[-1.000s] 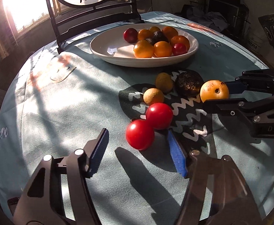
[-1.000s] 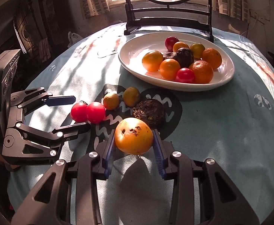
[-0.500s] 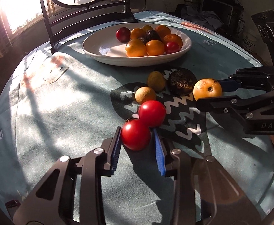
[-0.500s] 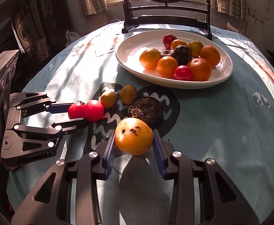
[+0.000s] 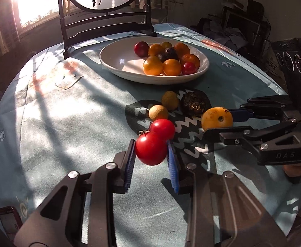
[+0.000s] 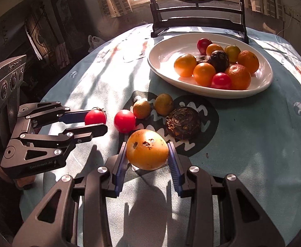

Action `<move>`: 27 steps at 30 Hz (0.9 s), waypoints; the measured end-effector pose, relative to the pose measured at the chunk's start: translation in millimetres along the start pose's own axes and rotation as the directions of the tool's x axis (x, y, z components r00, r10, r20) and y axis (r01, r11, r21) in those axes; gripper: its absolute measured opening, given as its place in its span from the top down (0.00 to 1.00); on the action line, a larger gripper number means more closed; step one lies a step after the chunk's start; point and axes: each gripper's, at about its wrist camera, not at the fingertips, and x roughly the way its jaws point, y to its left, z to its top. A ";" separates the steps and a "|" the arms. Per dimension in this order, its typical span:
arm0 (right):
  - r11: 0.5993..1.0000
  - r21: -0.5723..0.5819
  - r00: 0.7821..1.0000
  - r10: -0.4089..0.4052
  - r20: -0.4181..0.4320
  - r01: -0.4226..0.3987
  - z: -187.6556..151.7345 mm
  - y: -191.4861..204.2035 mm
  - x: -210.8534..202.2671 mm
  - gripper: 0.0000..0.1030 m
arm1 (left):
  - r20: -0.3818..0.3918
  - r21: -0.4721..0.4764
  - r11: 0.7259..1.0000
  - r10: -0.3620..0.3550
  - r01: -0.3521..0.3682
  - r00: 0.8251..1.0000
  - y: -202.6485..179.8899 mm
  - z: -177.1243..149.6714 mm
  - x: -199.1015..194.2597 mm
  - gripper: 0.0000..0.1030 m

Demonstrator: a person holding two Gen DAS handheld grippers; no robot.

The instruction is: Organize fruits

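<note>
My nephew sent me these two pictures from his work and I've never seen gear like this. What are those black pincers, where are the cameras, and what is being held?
No robot here: a person holds a two-fingered claw in each hand, and each claw carries a wide-angle camera looking along its fingers. One picture comes from the left claw, which is shut on a red tomato. The other comes from the right claw, shut on a spotted orange fruit. Each claw also shows at the side of the other's picture. On the tablecloth lie another tomato, two small yellowish fruits and a dark round fruit. The white plate behind already holds a pile of fruit.
</note>
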 end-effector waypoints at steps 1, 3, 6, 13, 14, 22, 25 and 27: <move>1.000 0.011 0.999 0.008 0.034 -0.009 3.1 -1.6 -5.5 0.63 | 0.019 -0.030 0.999 -0.015 0.016 1.000 2.5 6.0 -1.8 0.71; 0.999 0.051 0.993 -0.003 0.119 -0.003 13.9 -10.3 -15.8 0.63 | 0.051 -0.081 0.996 -0.028 0.032 0.998 4.9 22.3 -1.5 0.71; 0.988 0.144 0.969 -0.095 0.228 0.063 35.6 -35.7 -24.3 0.63 | 0.092 -0.124 0.992 0.015 -0.004 0.996 3.8 54.8 6.3 0.71; 0.954 0.260 0.940 -0.220 0.260 0.152 73.1 -94.4 -4.4 0.63 | 0.098 -0.146 0.987 0.088 -0.073 0.991 6.2 112.7 50.3 0.71; 0.953 0.261 0.940 -0.223 0.260 0.154 76.2 -99.5 -1.8 0.63 | 0.095 -0.145 0.986 0.102 -0.088 0.990 7.4 117.4 56.5 0.71; 0.946 0.262 0.933 -0.259 0.250 0.192 88.6 -105.5 0.9 0.42 | 0.125 -0.257 0.952 0.204 -0.167 0.971 25.2 123.4 49.8 0.06; 0.957 0.218 0.929 -0.248 0.274 0.191 80.7 -89.1 -11.4 0.42 | 0.116 -0.269 0.939 0.251 -0.213 0.961 27.6 114.6 33.1 0.02; 0.966 0.189 0.935 -0.224 0.274 0.176 73.1 -77.3 -15.4 0.42 | 0.108 -0.283 0.929 0.276 -0.237 0.955 32.2 100.4 25.6 0.02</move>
